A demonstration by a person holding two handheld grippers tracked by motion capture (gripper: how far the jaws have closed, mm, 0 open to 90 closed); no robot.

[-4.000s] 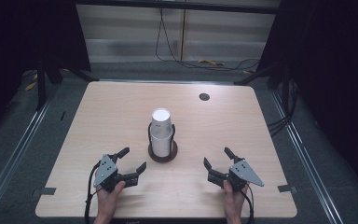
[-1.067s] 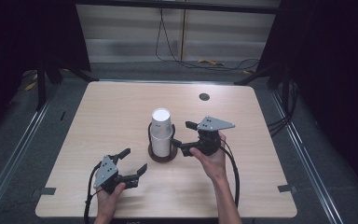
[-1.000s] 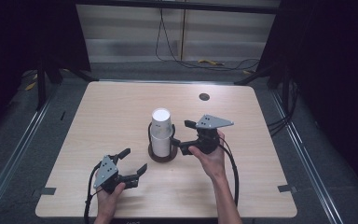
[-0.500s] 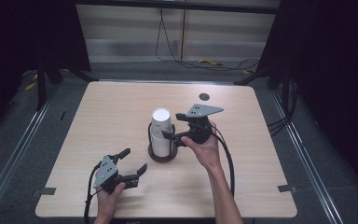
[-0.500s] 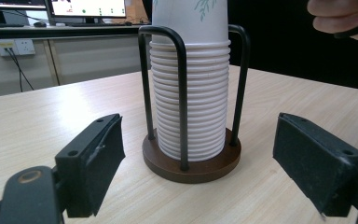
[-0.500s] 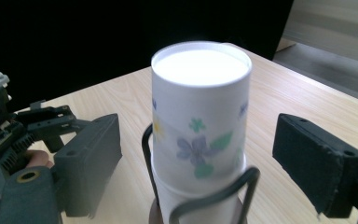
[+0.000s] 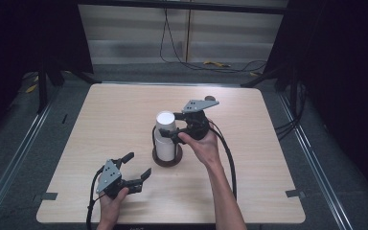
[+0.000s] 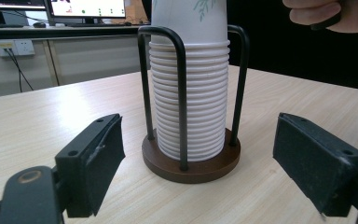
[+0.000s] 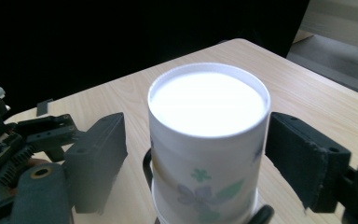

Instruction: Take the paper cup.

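Paper cups [image 7: 166, 136], stacked upside down in a black wire holder [image 7: 166, 158] on a round brown base, stand near the middle of the wooden table [image 7: 268, 158]. The right gripper [image 7: 176, 136] reaches in from the stack's 3 o'clock side at the level of the top cup [image 9: 208, 140]. Its jaws flank that cup and have just been closing; the right gripper view shows a gap on either side, so the pads don't yet press. The left gripper [image 7: 135, 167] rests at about 7 o'clock of the holder, near the table's front edge, its jaws spread wide and holding nothing. Bare tabletop runs from the stack toward 12 and 9 o'clock. A small dark disc [image 7: 211, 98] lies near the far edge at 1 o'clock.
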